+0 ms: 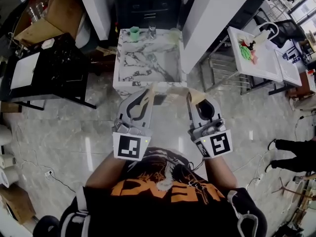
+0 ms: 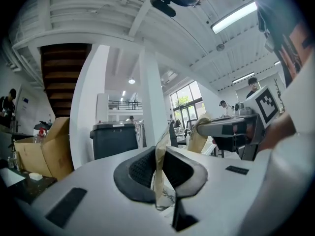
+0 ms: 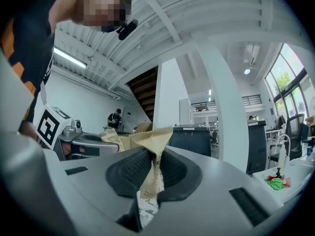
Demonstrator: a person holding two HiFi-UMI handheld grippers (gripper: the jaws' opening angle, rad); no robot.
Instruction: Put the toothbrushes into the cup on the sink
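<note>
Each gripper holds one toothbrush in a brown paper wrapper, pointing up and forward. In the head view my left gripper [image 1: 146, 98] and right gripper [image 1: 192, 100] hover side by side just in front of the marble sink [image 1: 148, 63]. A green cup [image 1: 134, 33] stands at the sink's far left rim. In the left gripper view the jaws of the left gripper [image 2: 160, 161] pinch a wrapped toothbrush [image 2: 161, 188]. The right gripper [image 3: 152, 163] is likewise shut on its wrapped toothbrush [image 3: 156, 139].
A faucet [image 1: 152, 31] stands at the back of the sink, next to the cup. A black table [image 1: 49, 68] with a cardboard box [image 1: 44, 11] stands left. A white table [image 1: 259, 58] with colourful items is at right. White columns flank the sink. A person's shoes [image 1: 291, 154] show far right.
</note>
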